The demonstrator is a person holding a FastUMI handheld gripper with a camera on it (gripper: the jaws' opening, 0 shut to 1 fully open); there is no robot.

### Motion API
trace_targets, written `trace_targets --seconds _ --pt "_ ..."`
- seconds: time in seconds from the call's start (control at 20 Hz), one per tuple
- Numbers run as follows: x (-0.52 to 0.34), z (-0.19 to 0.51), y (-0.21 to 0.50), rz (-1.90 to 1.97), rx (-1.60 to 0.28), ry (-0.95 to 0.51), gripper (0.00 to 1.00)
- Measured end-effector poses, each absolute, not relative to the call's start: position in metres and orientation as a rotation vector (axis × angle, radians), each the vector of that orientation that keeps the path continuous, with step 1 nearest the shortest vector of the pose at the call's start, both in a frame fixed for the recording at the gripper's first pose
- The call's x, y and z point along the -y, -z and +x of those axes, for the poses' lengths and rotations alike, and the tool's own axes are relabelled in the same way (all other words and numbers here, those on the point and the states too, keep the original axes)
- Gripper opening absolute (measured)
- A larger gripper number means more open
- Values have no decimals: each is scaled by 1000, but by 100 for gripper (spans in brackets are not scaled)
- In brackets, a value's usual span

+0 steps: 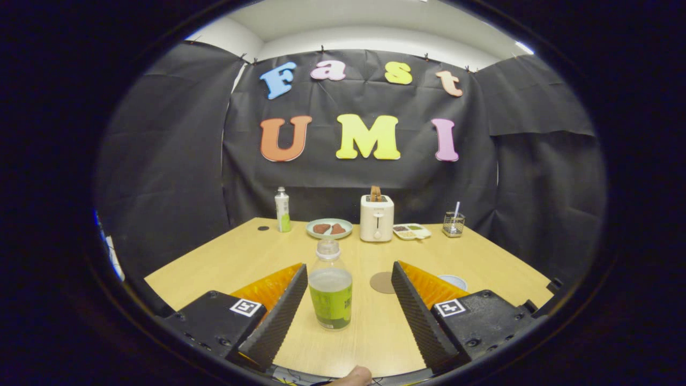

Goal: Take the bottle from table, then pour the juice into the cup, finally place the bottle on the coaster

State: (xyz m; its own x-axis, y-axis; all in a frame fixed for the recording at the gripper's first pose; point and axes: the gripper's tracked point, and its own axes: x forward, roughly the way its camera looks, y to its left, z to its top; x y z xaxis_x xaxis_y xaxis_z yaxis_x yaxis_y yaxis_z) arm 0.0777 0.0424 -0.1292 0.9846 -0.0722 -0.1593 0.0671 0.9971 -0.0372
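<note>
— Tool first?
— Gripper [343, 292] spread wide, fingers parted, clasping nothing, hovering over a pale wooden table [225, 262].

— And the bottle?
— Standing upright between the fingers, toward the left one, touching neither. Clear bottle [330, 287] with green label and pale cap, partly filled.

— Coaster?
— Round brown coaster [382, 282] flat on the table at about two o'clock from the bottle, just beside the right finger's inner edge.

— Cup?
— Pale cup rim [453, 281] at about three o'clock from the coaster, mostly hidden behind the right finger.

— Farther out?
— Along the far edge, near twelve o'clock: white toaster [377, 218] with a slice sticking up. At its nine o'clock, green plate [329, 229] bearing two brown pieces, then a second, slimmer bottle [282, 209]. At its three o'clock, small divided tray [411, 231], then a wire holder [453, 224].
</note>
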Motion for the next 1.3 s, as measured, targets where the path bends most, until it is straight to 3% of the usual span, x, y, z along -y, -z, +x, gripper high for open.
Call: trace_targets --seconds 0.7,0.8,0.9,1.3 --pt "-58 167 196 -8 -147 73 100" --pt "-60 174 197 -20 -147 80 96" --pt "-59 176 194 -19 -139 86 81" --pt "-51 155 164 185 -131 45 79"
